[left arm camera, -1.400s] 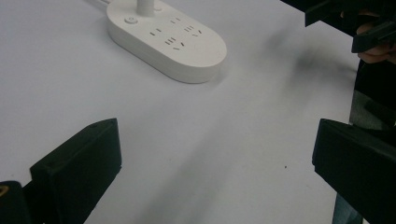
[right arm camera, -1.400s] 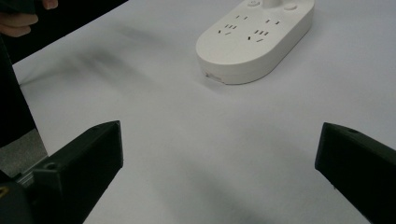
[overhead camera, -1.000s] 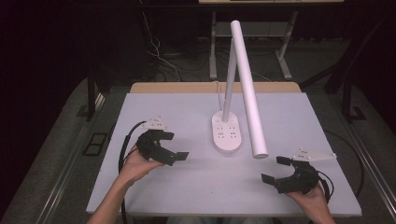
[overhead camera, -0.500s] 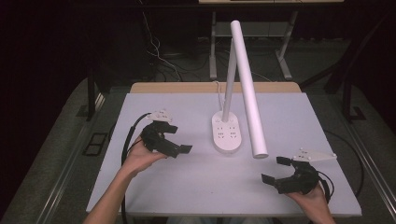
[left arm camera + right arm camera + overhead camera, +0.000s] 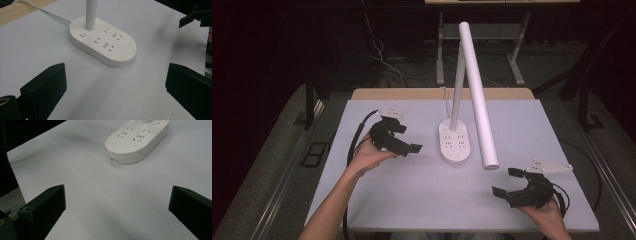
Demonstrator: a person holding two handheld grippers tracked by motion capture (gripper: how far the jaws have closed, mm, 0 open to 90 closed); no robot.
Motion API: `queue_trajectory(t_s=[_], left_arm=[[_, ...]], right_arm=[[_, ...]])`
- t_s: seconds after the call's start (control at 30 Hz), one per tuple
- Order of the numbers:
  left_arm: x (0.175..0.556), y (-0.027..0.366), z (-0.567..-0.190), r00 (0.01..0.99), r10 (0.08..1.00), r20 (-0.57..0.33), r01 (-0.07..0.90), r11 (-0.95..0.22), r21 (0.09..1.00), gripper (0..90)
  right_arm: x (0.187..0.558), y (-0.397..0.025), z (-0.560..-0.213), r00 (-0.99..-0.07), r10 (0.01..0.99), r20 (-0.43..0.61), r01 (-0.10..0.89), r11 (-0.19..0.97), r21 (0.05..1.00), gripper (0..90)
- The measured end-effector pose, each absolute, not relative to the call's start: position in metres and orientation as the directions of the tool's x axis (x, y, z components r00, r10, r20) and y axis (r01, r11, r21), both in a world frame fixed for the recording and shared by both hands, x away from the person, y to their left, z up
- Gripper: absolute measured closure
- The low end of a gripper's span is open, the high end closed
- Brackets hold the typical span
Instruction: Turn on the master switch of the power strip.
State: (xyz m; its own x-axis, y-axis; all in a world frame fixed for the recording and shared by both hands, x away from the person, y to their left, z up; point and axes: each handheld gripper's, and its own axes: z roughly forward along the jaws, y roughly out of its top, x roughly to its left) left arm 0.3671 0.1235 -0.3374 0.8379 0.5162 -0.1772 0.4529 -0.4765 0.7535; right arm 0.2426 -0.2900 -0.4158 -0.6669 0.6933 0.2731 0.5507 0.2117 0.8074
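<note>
A white desk lamp stands mid-table. Its oval base (image 5: 455,143) carries socket holes, and a thin stem (image 5: 457,80) rises from it. The long tube head (image 5: 477,90) slopes down toward the right. My left gripper (image 5: 408,138) hovers open just left of the base, pointing at it, nothing between its jaws. In the left gripper view the base (image 5: 103,42), a round button (image 5: 82,34) and the stem (image 5: 91,12) lie ahead of the open left gripper (image 5: 116,75). My right gripper (image 5: 508,182) rests open at the near right, empty, facing the base (image 5: 137,141).
The white tabletop (image 5: 412,200) has a wooden strip (image 5: 412,94) along its far edge. The lamp's white cord (image 5: 42,11) runs off toward that strip. The tube's lower end (image 5: 490,162) hangs over the table between base and right gripper. Cables lie on the floor behind.
My left gripper has moved away from the person and a little right, closer to the lamp base. The right gripper and lamp have stayed put.
</note>
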Motion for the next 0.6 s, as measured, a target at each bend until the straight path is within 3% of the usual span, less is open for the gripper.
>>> queue_trajectory(t_s=[0.6], left_arm=[[0.395,0.118,-0.325,0.835,0.523,-0.172,0.458,-0.485,0.745,2.6]], right_arm=[[0.242,-0.29,-0.416,-0.663,0.698,0.271,0.548,0.207,0.811,0.3]])
